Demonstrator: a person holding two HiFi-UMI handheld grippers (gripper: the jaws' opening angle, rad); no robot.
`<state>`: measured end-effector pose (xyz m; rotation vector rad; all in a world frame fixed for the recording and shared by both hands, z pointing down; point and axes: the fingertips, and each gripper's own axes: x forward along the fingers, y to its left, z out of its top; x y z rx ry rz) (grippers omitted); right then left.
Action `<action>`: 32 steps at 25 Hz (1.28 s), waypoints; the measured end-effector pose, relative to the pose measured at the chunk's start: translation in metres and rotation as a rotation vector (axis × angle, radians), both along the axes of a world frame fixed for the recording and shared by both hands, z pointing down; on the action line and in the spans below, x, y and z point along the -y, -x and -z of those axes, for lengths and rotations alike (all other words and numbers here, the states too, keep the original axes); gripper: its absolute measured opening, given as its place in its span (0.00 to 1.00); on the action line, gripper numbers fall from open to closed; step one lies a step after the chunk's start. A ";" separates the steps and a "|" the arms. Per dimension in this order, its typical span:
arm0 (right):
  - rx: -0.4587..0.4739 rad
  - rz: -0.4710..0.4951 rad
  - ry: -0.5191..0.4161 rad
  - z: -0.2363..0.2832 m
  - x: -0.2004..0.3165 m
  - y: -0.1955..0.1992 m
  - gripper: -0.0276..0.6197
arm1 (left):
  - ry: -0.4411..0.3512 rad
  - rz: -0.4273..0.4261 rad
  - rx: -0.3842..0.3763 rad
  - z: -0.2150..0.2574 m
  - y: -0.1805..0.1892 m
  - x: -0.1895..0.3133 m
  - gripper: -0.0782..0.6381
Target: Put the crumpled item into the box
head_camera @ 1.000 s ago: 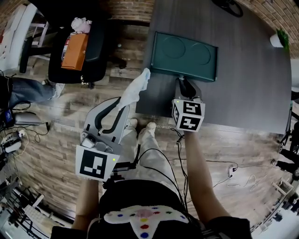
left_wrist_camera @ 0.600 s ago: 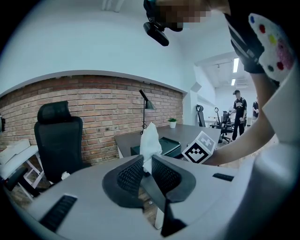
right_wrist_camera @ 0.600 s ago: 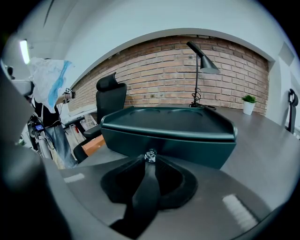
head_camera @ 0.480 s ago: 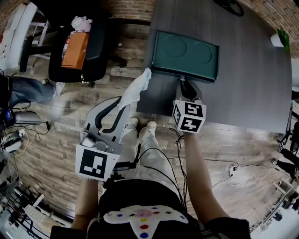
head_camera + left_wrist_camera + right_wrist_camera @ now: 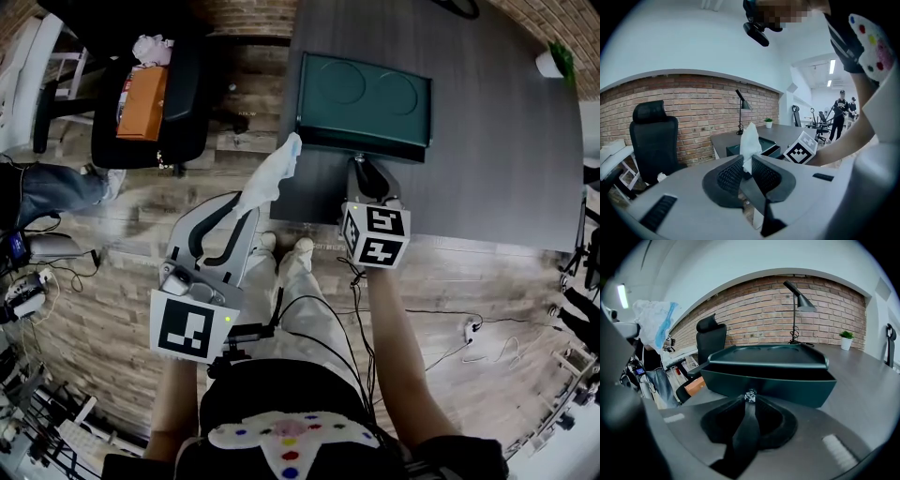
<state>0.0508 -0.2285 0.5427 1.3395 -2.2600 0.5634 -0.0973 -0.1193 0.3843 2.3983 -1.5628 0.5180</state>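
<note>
A dark green box [image 5: 364, 92] stands on the grey table [image 5: 506, 159], with its drawer [image 5: 768, 380] pulled out toward me. My right gripper [image 5: 360, 164] is shut on the drawer's small shiny knob [image 5: 750, 395]. Left of the table's edge, over the floor, my left gripper [image 5: 246, 208] is shut on the lower end of a crumpled white tissue [image 5: 272, 175]. The tissue [image 5: 751, 143] sticks up above the jaws, and it also shows in the right gripper view as a white tissue [image 5: 654, 324] at the upper left.
A black office chair [image 5: 141, 98] carrying an orange item stands left of the table. A small potted plant [image 5: 553, 64] sits at the table's far right, a desk lamp [image 5: 799, 301] at its back. Cables [image 5: 469, 333] lie on the wooden floor. People [image 5: 841, 105] stand far off.
The head view has shifted slightly, so the box sits a little higher in the picture. Both grippers, the tissue and the drawer keep their places relative to each other.
</note>
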 end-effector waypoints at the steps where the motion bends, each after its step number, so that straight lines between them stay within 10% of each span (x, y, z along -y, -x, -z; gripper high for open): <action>1: 0.000 0.000 0.000 0.000 -0.002 0.000 0.16 | -0.001 -0.006 0.001 0.000 -0.001 0.000 0.19; 32: -0.001 -0.057 0.036 0.002 -0.068 -0.010 0.16 | -0.005 -0.124 -0.024 -0.004 -0.016 -0.025 0.19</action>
